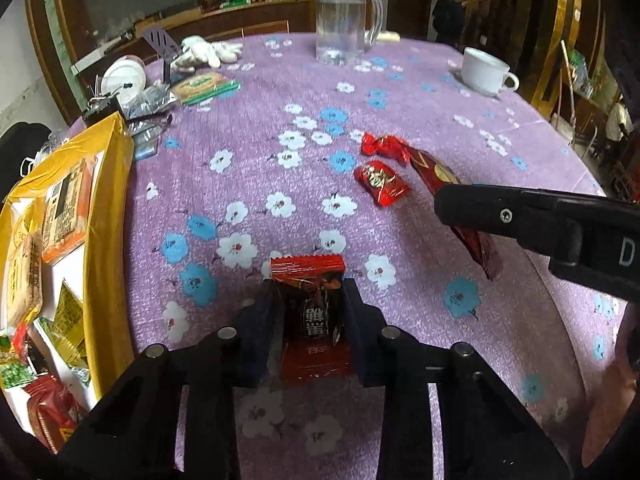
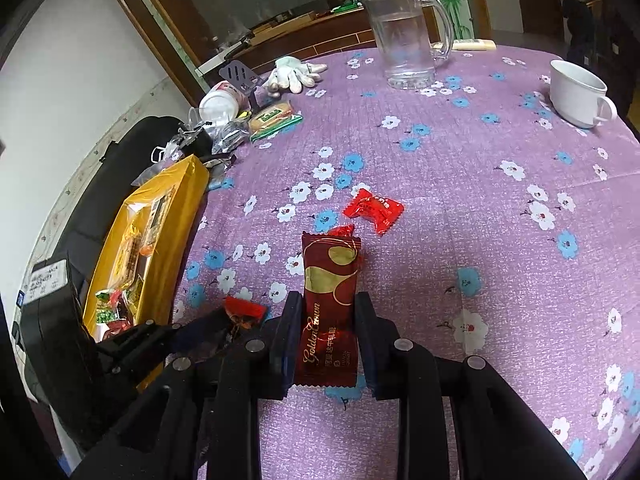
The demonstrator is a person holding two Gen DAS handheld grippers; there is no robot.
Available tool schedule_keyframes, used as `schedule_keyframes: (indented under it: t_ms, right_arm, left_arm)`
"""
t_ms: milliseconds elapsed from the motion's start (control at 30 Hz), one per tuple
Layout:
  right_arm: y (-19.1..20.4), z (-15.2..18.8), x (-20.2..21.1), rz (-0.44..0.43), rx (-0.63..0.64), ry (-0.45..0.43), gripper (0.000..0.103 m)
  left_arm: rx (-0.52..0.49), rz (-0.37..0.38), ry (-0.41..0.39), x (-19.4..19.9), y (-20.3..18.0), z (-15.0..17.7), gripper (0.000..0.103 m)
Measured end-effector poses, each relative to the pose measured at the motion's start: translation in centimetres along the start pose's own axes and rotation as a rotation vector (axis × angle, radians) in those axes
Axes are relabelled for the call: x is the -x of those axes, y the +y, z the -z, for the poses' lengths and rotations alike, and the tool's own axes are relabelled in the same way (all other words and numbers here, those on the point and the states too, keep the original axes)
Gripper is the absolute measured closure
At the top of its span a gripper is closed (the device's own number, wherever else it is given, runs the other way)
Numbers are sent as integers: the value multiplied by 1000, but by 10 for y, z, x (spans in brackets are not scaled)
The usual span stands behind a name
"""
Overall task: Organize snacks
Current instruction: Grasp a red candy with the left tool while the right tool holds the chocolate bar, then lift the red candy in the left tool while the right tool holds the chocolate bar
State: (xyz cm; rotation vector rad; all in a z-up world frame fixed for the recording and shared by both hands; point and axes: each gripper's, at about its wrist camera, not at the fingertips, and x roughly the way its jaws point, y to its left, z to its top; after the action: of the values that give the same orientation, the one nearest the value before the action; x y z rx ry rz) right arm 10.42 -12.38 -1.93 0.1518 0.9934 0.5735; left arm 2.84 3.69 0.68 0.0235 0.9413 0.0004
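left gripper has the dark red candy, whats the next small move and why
Probably lift the left gripper slightly and carry it left toward the yellow box. Its jaws are shut on the dark red candy, so the grip looks made, and the box beside it already holds other snacks. The right gripper holds its own long red bar, clear of that path.

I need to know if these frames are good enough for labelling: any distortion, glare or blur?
Left wrist view: strong fisheye bending, dark vignetted corners, table sharp, glare on the yellow box. Right wrist view: same bowing, background dim, wrapper text readable.
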Motion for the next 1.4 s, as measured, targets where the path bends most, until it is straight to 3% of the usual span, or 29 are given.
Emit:
schedule_keyframes:
  t_ms: [233, 400, 800, 1400]
  right_arm:
    - [7, 1, 4, 12, 21, -36, 76]
    - [10, 1, 1, 17, 36, -41, 76]
    - [19, 6, -5, 38, 79, -44, 76]
    - [20, 7, -4, 42, 86, -57, 76]
  left_arm:
    - [77, 58, -73, 12, 17, -5, 76]
    - [84, 20, -137, 21, 20, -9, 76]
    - [52, -53, -210, 33, 17, -8, 76]
    - [28, -110, -257, 40, 12, -7, 76]
